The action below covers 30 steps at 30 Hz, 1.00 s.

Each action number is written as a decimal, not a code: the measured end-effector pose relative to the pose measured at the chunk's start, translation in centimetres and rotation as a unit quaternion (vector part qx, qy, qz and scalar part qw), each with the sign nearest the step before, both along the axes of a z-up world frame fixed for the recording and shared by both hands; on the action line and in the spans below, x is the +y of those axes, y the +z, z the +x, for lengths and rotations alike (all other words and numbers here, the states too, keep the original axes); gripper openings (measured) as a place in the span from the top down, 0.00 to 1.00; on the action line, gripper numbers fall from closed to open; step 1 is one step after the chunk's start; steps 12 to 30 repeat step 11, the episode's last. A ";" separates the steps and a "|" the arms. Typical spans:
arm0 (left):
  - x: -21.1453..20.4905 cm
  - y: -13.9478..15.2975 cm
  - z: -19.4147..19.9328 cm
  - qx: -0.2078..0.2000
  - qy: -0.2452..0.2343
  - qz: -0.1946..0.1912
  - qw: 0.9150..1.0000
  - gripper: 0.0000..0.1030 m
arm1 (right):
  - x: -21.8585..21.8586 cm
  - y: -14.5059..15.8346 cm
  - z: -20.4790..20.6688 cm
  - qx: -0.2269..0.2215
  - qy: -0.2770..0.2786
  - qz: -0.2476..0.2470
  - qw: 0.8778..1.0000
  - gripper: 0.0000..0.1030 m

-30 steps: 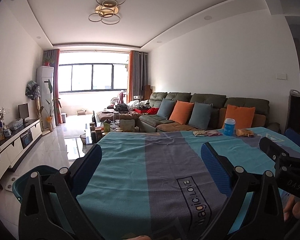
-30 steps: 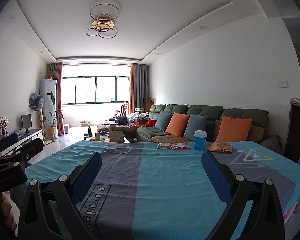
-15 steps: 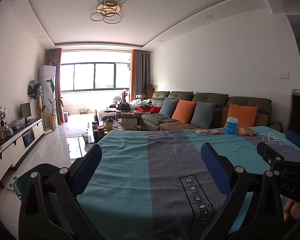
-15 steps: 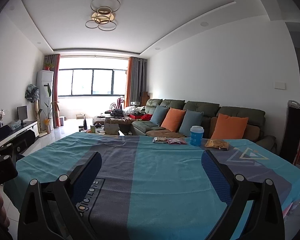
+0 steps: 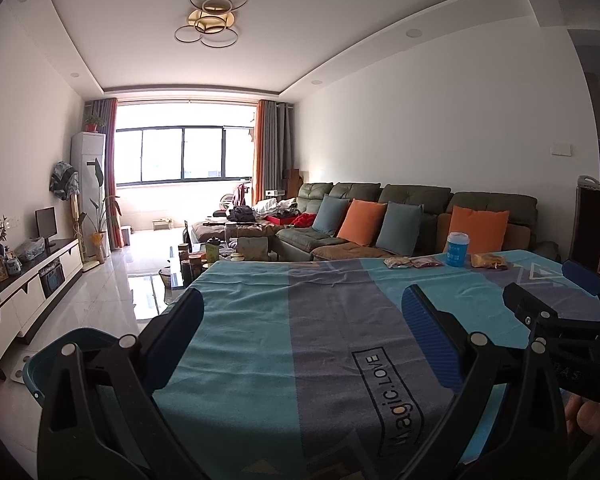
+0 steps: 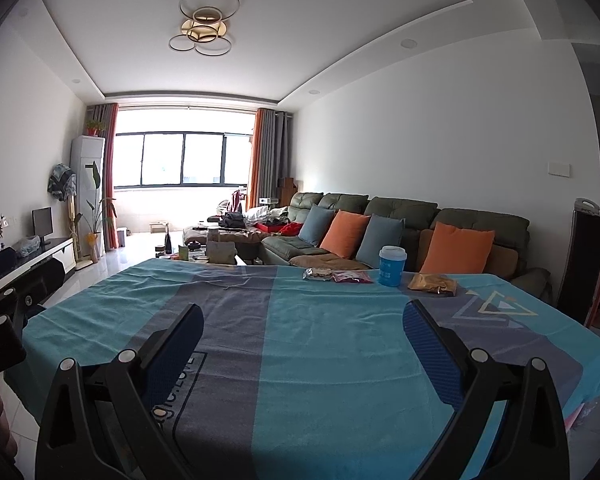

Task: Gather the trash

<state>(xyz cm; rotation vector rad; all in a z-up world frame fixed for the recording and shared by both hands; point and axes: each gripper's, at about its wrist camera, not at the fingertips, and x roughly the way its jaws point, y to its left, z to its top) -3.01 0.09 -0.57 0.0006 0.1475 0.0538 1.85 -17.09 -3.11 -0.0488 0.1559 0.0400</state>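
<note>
My left gripper [image 5: 300,320] hangs over the near edge of the table covered with a teal and grey striped cloth [image 5: 260,344], blue-padded jaws spread wide with nothing between them. My right gripper [image 6: 302,324] is the same, jaws wide apart and empty, above the cloth's near half. The trash sits in a row at the far edge of the table, well apart from both grippers: a small clear wrapper with brownish contents [image 6: 317,274], touching or just beside a dark red crumpled wrapper [image 6: 352,277], then an upright blue paper cup with a white lid [image 6: 392,266], then a yellow-brown crinkled snack bag [image 6: 434,283] just right of the cup. In the left wrist view the same row shows smaller, with the cup [image 5: 457,249] between the wrappers [image 5: 412,262] and the snack bag [image 5: 488,260]. A dark teal plastic basin [image 5: 60,348] sits on the floor off the table's left edge, below my left finger. The right gripper's body shows at the right edge of the left view, fingers of my hand [image 5: 588,416] under it. Green sofa with orange and grey-blue cushions [image 6: 404,220] stands behind the table.
</note>
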 end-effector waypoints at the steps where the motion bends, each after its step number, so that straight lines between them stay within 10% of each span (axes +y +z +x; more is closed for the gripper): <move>1: 0.0 -0.1 0.1 0.001 0.000 0.000 1.000 0.05 | 0.0 0.0 0.0 -0.001 -0.001 0.000 1.000 0.07; 30: 0.7 -0.3 0.3 0.001 0.008 -0.016 1.000 0.05 | -0.2 0.0 -0.2 -0.001 -0.002 0.001 1.000 0.07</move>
